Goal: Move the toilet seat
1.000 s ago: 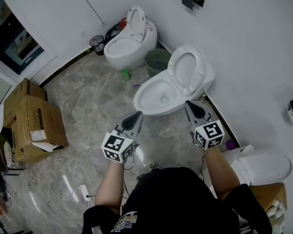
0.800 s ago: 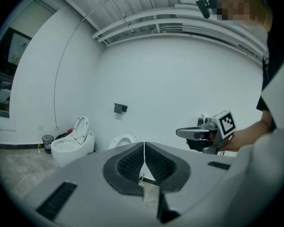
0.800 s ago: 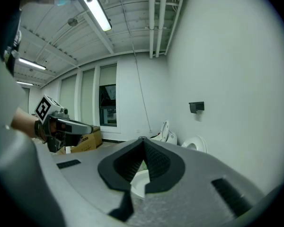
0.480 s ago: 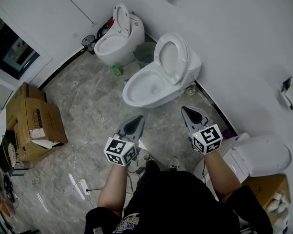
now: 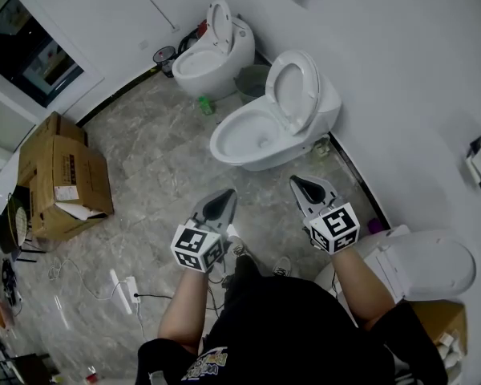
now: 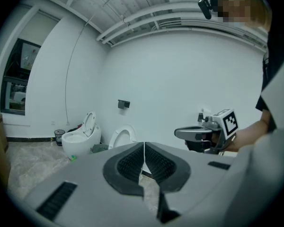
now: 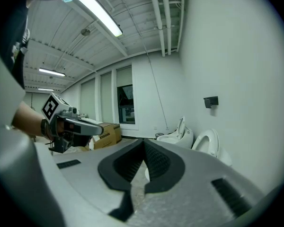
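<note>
Both clenched and empty: left gripper (image 5: 226,192), right gripper (image 5: 296,181). They had backed off from the white ceramic toilet bowl (image 5: 248,139), grey marble floor (image 5: 160,159) now between. White oval toilet seat (image 5: 295,91) stood raised behind the bowl; lift probably done

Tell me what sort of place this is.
Likely a toilet showroom or test room: three white ceramic toilets along one wall, brown cardboard boxes on the grey stone floor.
</note>
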`<state>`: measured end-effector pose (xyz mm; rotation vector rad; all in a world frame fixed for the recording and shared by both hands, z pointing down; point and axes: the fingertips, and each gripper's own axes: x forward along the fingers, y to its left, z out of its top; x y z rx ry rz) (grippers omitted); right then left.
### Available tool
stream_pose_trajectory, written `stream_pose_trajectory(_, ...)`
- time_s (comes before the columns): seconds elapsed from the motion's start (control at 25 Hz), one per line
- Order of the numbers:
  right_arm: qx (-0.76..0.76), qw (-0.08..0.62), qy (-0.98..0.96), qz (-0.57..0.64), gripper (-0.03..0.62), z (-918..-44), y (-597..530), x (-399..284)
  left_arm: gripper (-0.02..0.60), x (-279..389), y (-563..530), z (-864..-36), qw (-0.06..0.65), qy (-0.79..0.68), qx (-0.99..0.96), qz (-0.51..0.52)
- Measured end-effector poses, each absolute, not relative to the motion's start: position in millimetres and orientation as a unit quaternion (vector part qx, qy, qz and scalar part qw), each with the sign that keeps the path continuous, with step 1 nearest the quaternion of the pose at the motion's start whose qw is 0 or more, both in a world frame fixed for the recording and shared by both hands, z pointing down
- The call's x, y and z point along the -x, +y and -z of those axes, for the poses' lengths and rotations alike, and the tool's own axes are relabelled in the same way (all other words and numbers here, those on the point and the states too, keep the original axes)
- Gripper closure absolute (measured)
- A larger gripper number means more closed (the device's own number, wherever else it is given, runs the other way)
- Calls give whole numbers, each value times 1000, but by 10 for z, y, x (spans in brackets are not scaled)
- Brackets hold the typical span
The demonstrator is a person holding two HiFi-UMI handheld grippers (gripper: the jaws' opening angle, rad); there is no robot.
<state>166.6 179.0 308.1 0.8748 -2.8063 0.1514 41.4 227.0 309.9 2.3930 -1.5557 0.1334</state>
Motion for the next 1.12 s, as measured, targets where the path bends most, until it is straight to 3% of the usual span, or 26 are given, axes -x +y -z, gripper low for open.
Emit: stream_pose_trajectory(1.12, -273, 96, -956, -50, 595, -3075, 1872, -1537, 572, -408, 2334, -3009, 128, -549, -825, -42)
